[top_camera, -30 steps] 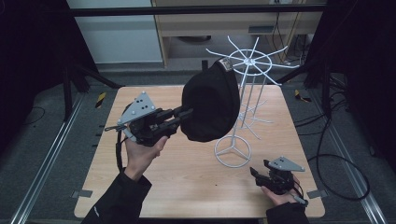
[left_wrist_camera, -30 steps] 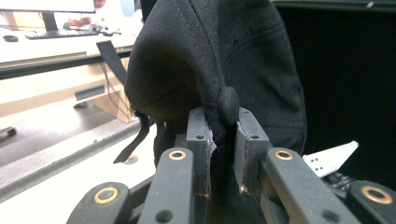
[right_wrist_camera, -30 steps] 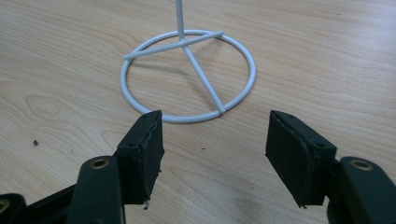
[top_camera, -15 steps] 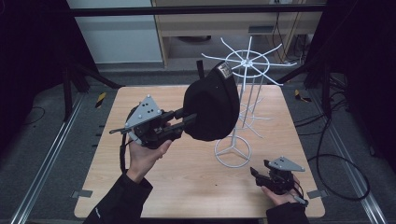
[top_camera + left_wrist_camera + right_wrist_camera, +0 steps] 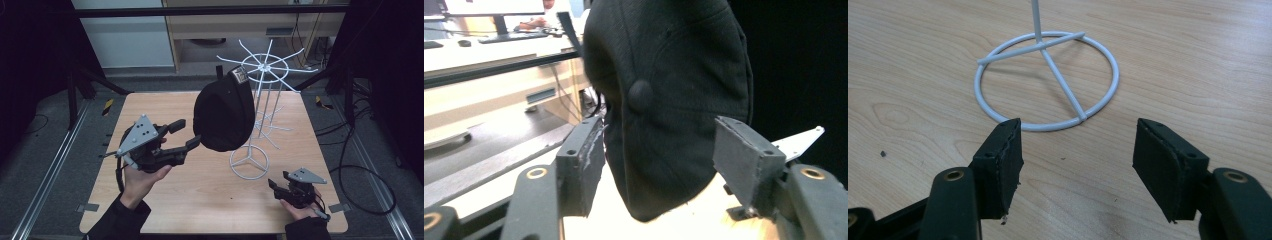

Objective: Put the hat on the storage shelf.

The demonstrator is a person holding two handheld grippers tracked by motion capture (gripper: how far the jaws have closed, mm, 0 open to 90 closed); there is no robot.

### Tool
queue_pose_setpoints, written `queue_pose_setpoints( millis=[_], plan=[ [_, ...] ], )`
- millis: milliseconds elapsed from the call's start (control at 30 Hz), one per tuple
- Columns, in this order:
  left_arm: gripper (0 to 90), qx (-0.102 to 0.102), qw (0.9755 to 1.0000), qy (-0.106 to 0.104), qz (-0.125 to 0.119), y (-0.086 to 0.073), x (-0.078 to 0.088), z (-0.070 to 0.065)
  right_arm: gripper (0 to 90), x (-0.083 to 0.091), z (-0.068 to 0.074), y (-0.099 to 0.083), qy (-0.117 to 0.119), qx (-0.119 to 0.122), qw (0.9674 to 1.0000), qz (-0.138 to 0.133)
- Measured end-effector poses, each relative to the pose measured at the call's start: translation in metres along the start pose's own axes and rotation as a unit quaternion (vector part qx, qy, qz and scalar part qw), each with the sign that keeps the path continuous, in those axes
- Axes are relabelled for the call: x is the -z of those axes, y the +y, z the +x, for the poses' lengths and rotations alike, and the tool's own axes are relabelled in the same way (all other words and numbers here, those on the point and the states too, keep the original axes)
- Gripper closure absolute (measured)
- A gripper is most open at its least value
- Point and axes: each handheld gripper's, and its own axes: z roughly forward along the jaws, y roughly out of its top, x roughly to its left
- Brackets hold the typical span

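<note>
A black cap (image 5: 222, 112) hangs from an upper prong of the white wire rack (image 5: 267, 65) at mid-table. My left gripper (image 5: 186, 132) is raised at the cap's lower left, jaws open, the lower jaw tip at the cap's edge. In the left gripper view the cap (image 5: 669, 100) with its top button fills the gap between the spread jaws of the gripper (image 5: 659, 165). My right gripper (image 5: 275, 186) rests open on the table near the rack's ring base (image 5: 249, 162). In the right gripper view the gripper (image 5: 1078, 165) points at the ring base (image 5: 1040, 46) with nothing between its jaws.
The wooden table (image 5: 200, 200) is bare around the rack. Further thin prongs stick out from the rack's stem (image 5: 270, 125) to the right. Metal frame rails (image 5: 55, 165) run along the floor on both sides, and a shelf unit (image 5: 240, 25) stands behind the table.
My left gripper was shut on the cap's brim and has opened, dropping back a little to the left. The cap stays hanging on the rack. The right gripper has not moved.
</note>
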Motion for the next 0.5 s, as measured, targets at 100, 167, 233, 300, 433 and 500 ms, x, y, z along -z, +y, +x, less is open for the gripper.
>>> queue_pose_setpoints(
  millis=[100, 167, 233, 300, 433, 500],
  plan=[
    [33.2, 0.007, 0.9999, 0.013, -0.002, -0.008, 0.011, 0.004, 36.2, 0.000, 0.000, 0.000, -0.001, 0.001, 1.0000, -0.001],
    [32.5, 0.014, 0.9997, 0.022, 0.001, -0.016, 0.016, 0.009, 35.8, 0.000, 0.000, 0.000, -0.001, 0.000, 1.0000, -0.002],
    [31.6, 0.021, 0.9992, 0.034, 0.007, -0.026, 0.022, 0.014, 35.2, 0.000, -0.001, 0.000, -0.004, -0.002, 1.0000, -0.002],
    [30.4, 0.026, 0.9985, 0.045, 0.018, -0.037, 0.027, 0.021, 34.2, 0.000, -0.001, -0.001, -0.006, -0.001, 1.0000, -0.003],
    [29.1, 0.047, 0.9958, 0.070, 0.036, -0.064, 0.036, 0.034, 32.7, 0.000, -0.002, -0.001, -0.009, -0.004, 0.9999, -0.003],
    [28.7, 0.059, 0.9936, 0.083, 0.048, -0.080, 0.040, 0.041, 31.6, 0.000, -0.002, -0.001, -0.008, -0.009, 0.9999, -0.002]
  ],
)
